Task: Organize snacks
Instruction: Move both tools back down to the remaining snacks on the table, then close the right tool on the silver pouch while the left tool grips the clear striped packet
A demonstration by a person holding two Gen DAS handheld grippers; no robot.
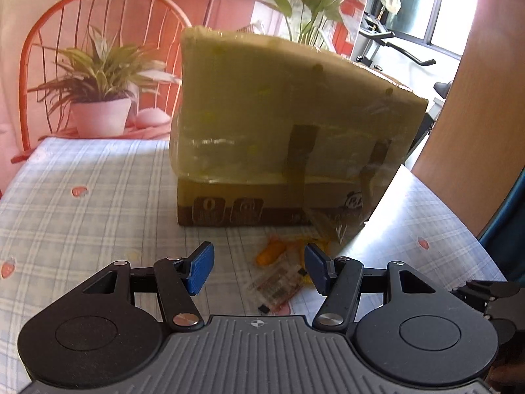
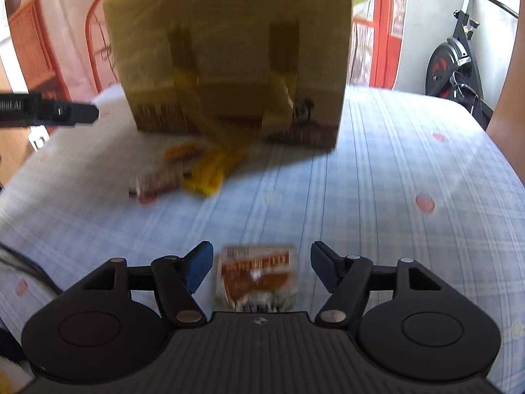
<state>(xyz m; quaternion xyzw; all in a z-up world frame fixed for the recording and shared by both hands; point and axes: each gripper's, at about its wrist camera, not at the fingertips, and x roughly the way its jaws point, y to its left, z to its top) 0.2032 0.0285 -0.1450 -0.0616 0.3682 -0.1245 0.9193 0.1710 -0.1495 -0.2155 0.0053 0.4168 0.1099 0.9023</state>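
The left gripper (image 1: 259, 267) is held with its jaws apart, nothing clamped; a clear snack packet (image 1: 275, 287) lies on the checked tablecloth (image 1: 98, 197) between and below them. The right gripper (image 2: 259, 267) is likewise parted around a brown-and-white sachet (image 2: 257, 277), untouched by the pads. A taped cardboard box (image 1: 279, 124) stands behind.

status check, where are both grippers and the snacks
Left gripper open over clear snack packet. Right gripper open, orange packet between jaws, untouched. Cardboard box behind; nothing blocking.
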